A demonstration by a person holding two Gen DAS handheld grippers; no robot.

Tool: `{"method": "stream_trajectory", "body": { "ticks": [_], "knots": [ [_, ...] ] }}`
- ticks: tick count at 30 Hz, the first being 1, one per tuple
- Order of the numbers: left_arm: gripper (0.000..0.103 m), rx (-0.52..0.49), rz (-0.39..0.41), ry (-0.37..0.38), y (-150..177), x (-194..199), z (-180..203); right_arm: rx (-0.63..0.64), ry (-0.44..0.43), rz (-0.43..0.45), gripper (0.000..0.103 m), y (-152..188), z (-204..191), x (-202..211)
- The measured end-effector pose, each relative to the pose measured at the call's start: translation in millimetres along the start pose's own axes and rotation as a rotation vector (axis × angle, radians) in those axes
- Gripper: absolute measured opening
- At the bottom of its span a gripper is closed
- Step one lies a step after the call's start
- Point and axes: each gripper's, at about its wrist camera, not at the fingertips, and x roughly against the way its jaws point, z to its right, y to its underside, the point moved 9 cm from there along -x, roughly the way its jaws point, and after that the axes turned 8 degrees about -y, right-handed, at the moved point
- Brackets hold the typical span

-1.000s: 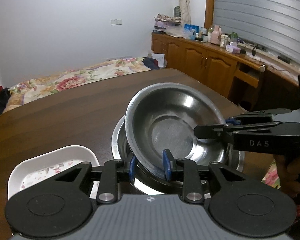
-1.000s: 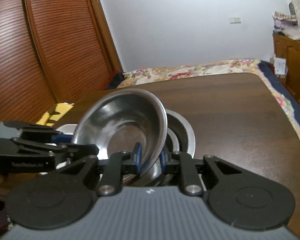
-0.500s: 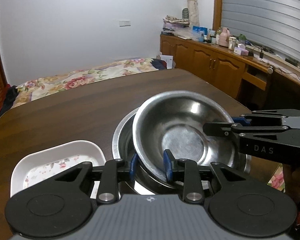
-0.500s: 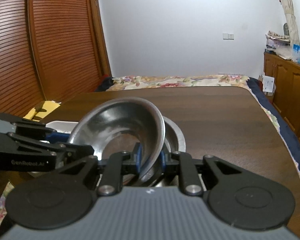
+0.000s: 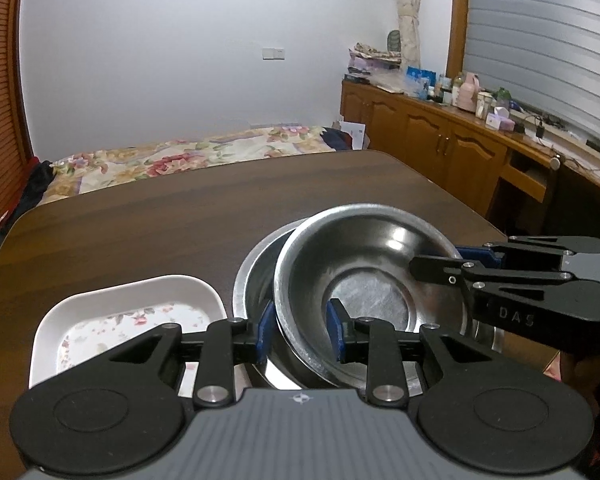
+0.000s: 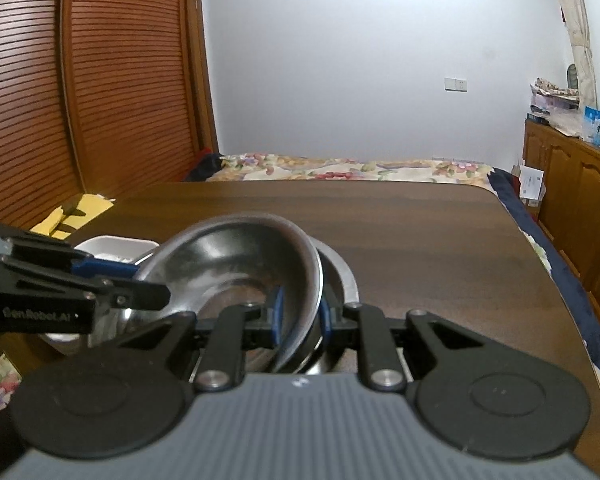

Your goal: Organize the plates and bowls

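Observation:
A steel bowl [image 5: 372, 276] [image 6: 228, 264] hangs tilted over a larger steel bowl [image 5: 256, 276] [image 6: 346, 276] that rests on the dark wooden table [image 5: 160, 232]. My left gripper [image 5: 300, 332] is shut on the upper bowl's near rim, one blue pad outside and one inside. My right gripper [image 6: 302, 318] is shut on the same bowl's opposite rim. It shows at the right of the left wrist view [image 5: 448, 259], and the left gripper [image 6: 136, 282] shows at the left of the right wrist view. A white rectangular plate [image 5: 128, 312] [image 6: 112, 246] with a floral print lies left of the bowls.
Bare table top [image 6: 420, 240] stretches beyond the bowls to the far edge. A bed with a floral cover [image 5: 180, 160] lies behind it. Wooden cabinets [image 5: 460, 148] line the right wall, louvred wooden doors [image 6: 80, 80] the left. A yellow object [image 6: 72, 216] sits off the table's left.
The held bowl has tipped flatter and sunk toward the larger bowl. Both grippers have rolled a little with it and kept their grip.

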Motion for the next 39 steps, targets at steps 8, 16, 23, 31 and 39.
{"method": "stream_trajectory", "body": {
  "ticks": [8,16,23,31,39],
  "knots": [
    [0.031,0.028,0.022,-0.007,-2,6,-4,0.032,0.021,0.004,0.021,-1,-2,0],
    [0.064,0.053,0.096,-0.052,-8,21,-13,0.023,0.034,0.058,0.046,-9,1,13],
    [0.071,0.107,0.134,-0.095,-1,19,-25,0.001,0.052,0.069,0.065,-4,8,14],
    [0.068,0.112,0.108,-0.085,12,10,-22,-0.017,0.044,0.049,0.065,5,6,4],
    [0.055,0.105,0.092,-0.066,15,8,-18,-0.038,0.033,0.041,0.064,9,5,1]
  ]
}}
